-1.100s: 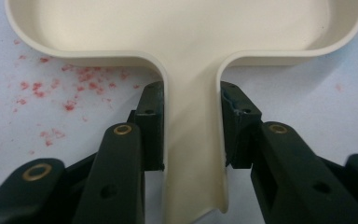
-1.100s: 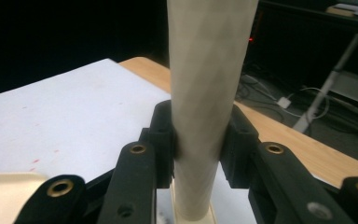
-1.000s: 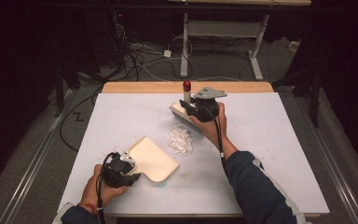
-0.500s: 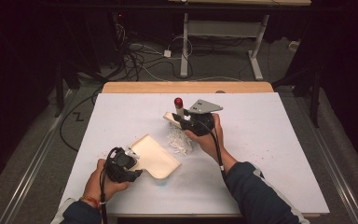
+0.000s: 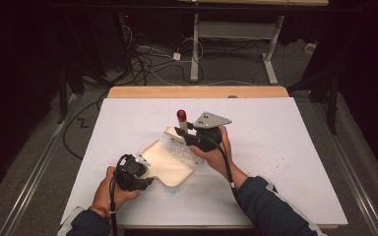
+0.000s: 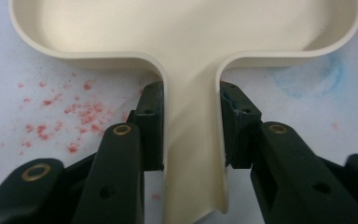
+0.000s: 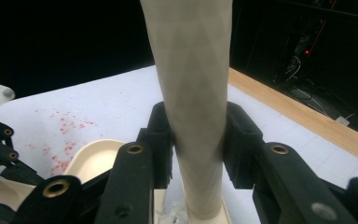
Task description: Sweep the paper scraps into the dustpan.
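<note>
Left gripper (image 5: 137, 173) clamps dustpan (image 5: 166, 163) handle; right gripper (image 5: 193, 138) clamps brush (image 5: 178, 129) handle, bristles just beyond pan's far lip.

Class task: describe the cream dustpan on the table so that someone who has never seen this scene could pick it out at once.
Start at the white table and look to its near left part, where the left gripper clamps a handle. That handle belongs to the dustpan, a shallow cream scoop with a raised rim. Unlike the brush beside it, it lies flat and has no red-tipped upright handle.

Left hand-held gripper (image 5: 145, 173), right hand-held gripper (image 5: 183, 133): jaws clamped.
</note>
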### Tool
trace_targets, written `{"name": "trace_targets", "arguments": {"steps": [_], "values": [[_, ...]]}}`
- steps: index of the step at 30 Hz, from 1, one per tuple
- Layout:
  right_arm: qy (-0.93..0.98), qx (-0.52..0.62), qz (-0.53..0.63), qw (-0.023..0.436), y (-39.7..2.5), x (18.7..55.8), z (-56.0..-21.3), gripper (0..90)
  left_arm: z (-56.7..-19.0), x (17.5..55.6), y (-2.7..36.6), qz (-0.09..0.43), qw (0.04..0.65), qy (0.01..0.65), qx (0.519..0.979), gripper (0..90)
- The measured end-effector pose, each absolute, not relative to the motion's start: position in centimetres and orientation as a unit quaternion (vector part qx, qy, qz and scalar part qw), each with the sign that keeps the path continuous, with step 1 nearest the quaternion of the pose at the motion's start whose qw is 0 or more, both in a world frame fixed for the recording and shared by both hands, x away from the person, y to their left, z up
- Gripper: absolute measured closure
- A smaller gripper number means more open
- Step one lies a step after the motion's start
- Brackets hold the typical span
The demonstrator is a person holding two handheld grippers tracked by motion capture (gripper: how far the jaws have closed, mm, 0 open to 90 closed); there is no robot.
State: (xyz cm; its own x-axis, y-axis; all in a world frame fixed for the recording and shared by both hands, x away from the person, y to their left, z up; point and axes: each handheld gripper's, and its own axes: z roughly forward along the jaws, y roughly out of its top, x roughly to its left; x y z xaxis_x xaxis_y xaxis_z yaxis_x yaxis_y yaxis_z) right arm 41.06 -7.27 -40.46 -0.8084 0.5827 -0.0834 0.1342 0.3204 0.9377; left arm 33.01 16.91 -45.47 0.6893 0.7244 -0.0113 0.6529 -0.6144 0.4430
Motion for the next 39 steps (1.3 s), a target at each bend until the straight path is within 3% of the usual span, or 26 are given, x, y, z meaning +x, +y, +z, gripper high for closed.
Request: {"name": "trace_targets", "arguments": {"steps": [17,30,39], "values": [[0.777,0.201,0.561,0.203,-5.3,39.6,-38.9,70.9,-45.4,33.1,15.7,0.087,0.214,0.38,0.896,63.5],[0.756,0.21,0.576,0.23,-7.1,39.6,-36.5,70.9,-45.8,33.1,15.6,0.089,0.207,0.381,0.897,63.5],[0.761,0.228,0.553,0.252,-9.7,39.9,-36.7,70.9,-45.9,33.1,15.8,0.085,0.204,0.382,0.897,63.5]]}}
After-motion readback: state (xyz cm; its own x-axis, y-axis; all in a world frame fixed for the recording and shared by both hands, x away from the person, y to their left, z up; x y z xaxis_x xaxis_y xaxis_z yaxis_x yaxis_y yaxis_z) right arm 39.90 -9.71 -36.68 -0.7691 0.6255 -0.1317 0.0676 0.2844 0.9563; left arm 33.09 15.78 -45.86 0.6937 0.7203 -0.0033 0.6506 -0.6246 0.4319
